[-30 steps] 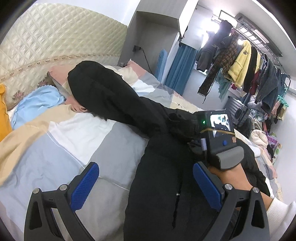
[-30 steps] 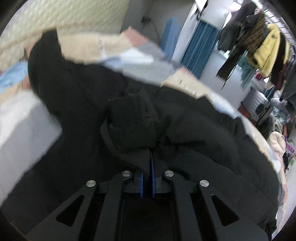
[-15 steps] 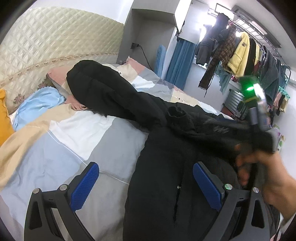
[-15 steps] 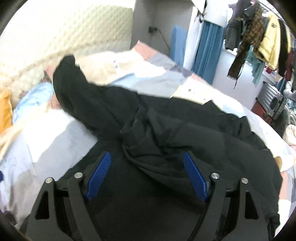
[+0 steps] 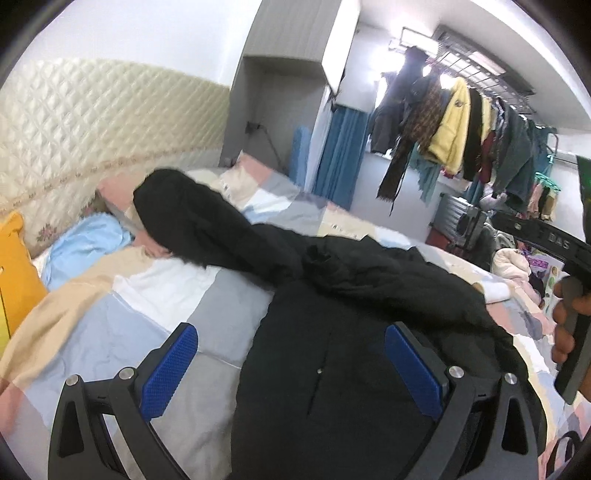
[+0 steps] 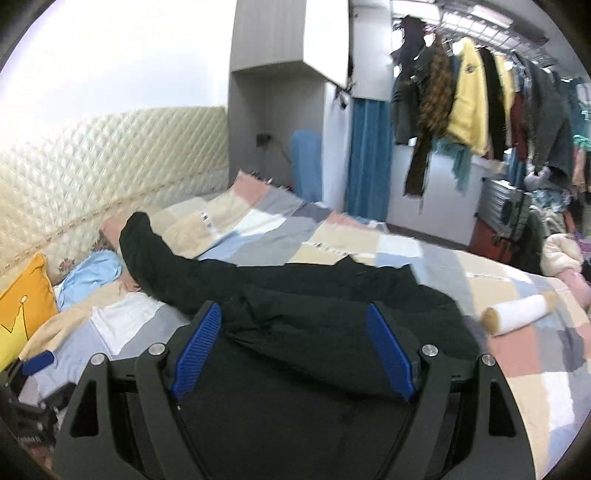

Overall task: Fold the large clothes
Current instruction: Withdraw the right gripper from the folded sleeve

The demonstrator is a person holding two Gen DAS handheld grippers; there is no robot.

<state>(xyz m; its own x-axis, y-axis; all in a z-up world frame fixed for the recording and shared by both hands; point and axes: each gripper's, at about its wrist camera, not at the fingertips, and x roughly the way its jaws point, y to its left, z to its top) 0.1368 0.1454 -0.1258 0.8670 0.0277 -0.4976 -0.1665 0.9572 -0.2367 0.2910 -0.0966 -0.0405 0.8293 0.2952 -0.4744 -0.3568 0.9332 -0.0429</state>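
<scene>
A bed covered with a patchwork quilt [image 6: 388, 251] of grey, beige, pink and pale blue blocks stands against a cream diamond-quilted padded headboard [image 6: 110, 155]. At the head end lie an orange cushion [image 6: 22, 295] and a crumpled light blue cloth [image 5: 85, 243]. A white cylindrical roll [image 6: 517, 314] rests near the quilt's right edge. Beyond the bed, a yellow jacket [image 6: 469, 99] hangs among dark garments beside a blue curtain [image 6: 369, 158].

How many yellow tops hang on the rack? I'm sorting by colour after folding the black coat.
1 that I can tell: a yellow jacket hanging near the rack's left end, between a plaid garment and dark ones. Others may be hidden among the crowded clothes further right.
</scene>
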